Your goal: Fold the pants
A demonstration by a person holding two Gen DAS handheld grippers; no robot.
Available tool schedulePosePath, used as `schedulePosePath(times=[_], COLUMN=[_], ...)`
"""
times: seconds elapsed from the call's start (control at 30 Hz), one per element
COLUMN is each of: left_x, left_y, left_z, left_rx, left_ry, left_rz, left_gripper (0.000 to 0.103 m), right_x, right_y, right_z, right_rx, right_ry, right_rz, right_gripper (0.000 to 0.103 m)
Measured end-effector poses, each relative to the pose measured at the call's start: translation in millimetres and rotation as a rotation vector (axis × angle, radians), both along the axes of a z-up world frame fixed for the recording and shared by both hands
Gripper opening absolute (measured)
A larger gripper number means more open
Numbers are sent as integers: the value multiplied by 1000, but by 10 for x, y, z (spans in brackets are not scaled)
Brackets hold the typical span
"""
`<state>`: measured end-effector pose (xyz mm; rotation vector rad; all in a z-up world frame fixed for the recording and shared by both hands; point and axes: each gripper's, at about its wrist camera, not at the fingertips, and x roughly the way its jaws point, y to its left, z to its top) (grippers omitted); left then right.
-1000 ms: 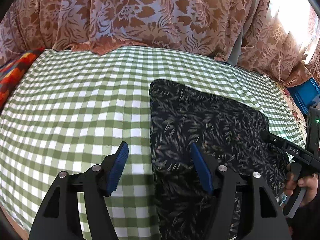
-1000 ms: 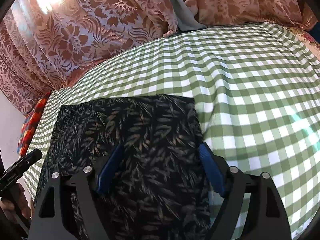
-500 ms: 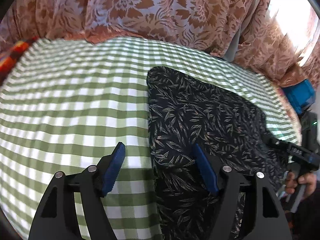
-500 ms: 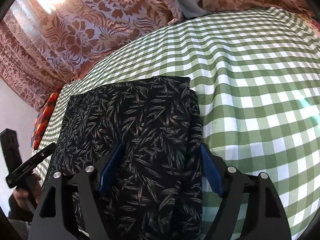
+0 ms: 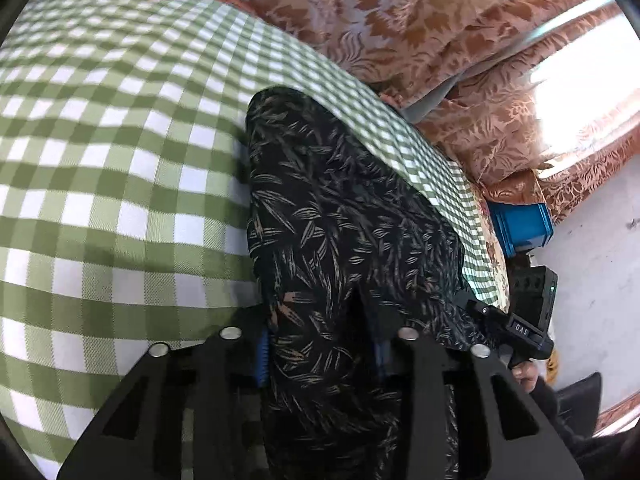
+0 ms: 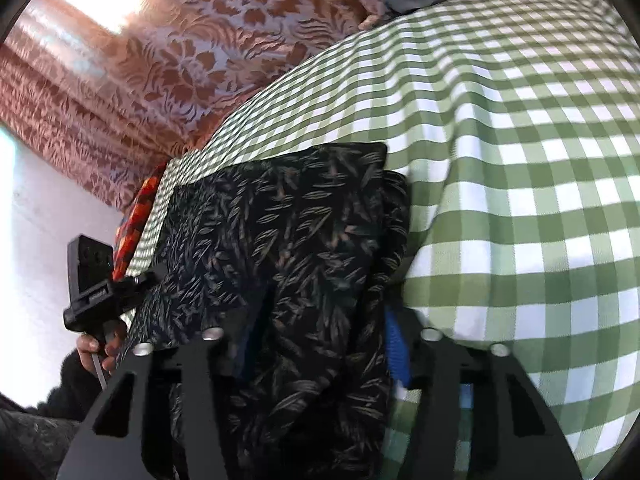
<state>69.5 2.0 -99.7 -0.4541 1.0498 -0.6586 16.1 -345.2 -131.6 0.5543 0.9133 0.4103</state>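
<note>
Dark leaf-print pants (image 5: 340, 200), folded into a rectangle, lie on the green-and-white checked cloth (image 5: 120, 160). My left gripper (image 5: 320, 344) is at the near left corner of the pants, its blue pads (image 5: 262, 352) closed in on bunched fabric. In the right wrist view the same pants (image 6: 288, 220) fill the gap of my right gripper (image 6: 320, 344) at the near right corner; the cloth rises over its blue pad (image 6: 396, 344). A hand (image 6: 100, 344) holds the left tool's handle at the far left.
Brown floral curtains (image 5: 400, 20) hang behind the far edge of the checked surface (image 6: 520, 160). A blue crate (image 5: 520, 228) stands off its right end by a white wall. A red-orange patterned blanket (image 6: 136, 220) lies at its left end.
Both grippers pushed forward onto the near edge of the pants and their jaws narrowed around the fabric, which now bunches up between the fingers. Both views have tilted.
</note>
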Motion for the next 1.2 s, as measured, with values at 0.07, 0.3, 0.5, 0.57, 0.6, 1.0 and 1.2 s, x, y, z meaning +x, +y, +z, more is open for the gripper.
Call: schedulePosePath(times=[0.07, 0.3, 0.5, 0.57, 0.6, 1.0, 1.2], left_x=[-45, -168, 344, 629, 730, 2102, 2013], left_y=[38, 22, 67, 82, 76, 246, 268], left_z=[64, 510, 760, 812, 829, 130, 114], left_rx=[-13, -28, 14, 45, 60, 358, 392], left_ry=[-27, -184, -271, -288, -298, -135, -170], left_rz=[1, -42, 1, 16, 19, 160, 204], left_gripper=[23, 20, 20, 20, 20, 35, 42], right_x=[-50, -13, 631, 889, 1047, 2317, 2272], right_y=[45, 189, 315, 360, 387, 485, 479], right_z=[81, 473, 743, 794, 835, 203, 85], right_rx=[-28, -57, -78, -95, -103, -233, -230], right_ry=[-13, -102, -175, -186, -195, -69, -86], right_rz=[23, 60, 61, 58, 59, -24, -60], right_gripper=[36, 28, 27, 27, 27, 35, 42])
